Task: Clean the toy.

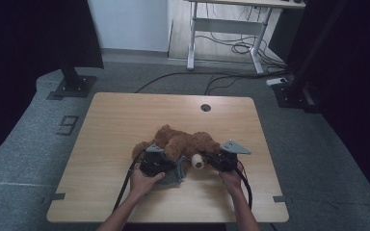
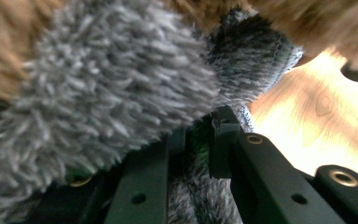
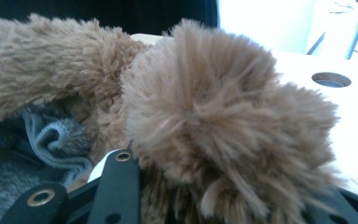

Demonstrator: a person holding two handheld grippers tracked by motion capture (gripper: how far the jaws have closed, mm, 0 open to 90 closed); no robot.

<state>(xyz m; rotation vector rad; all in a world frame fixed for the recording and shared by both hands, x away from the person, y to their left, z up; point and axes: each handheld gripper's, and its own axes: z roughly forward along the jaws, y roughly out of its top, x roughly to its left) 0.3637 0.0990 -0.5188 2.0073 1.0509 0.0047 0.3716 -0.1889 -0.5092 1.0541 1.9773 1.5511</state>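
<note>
Grey fuzzy knitted cloth (image 2: 116,88), a small garment by its ribbed edge, lies bunched right in front of the left gripper (image 1: 155,161) and spills down over it; in the left gripper view the two black jaws stand close together with a fold of this cloth pinched between them, so the gripper is clamped on it. In the high view the same cloth shows as a dark grey patch just to the right of that gripper, on the pale wooden surface (image 1: 125,120).

Directly ahead of both grippers lies the brown plush teddy bear (image 1: 180,142), sprawled on the surface, its cream muzzle turned toward the right gripper (image 1: 217,159). From the left gripper the bear sits beyond and above the cloth. In the right gripper view the bear's shaggy head (image 3: 223,121) presses right up against the gripper, between its jaws; they stand partly apart with the plush packed between them, clamped on the bear. To the left of that gripper, a brown limb lies across the ribbed grey cloth.
</note>
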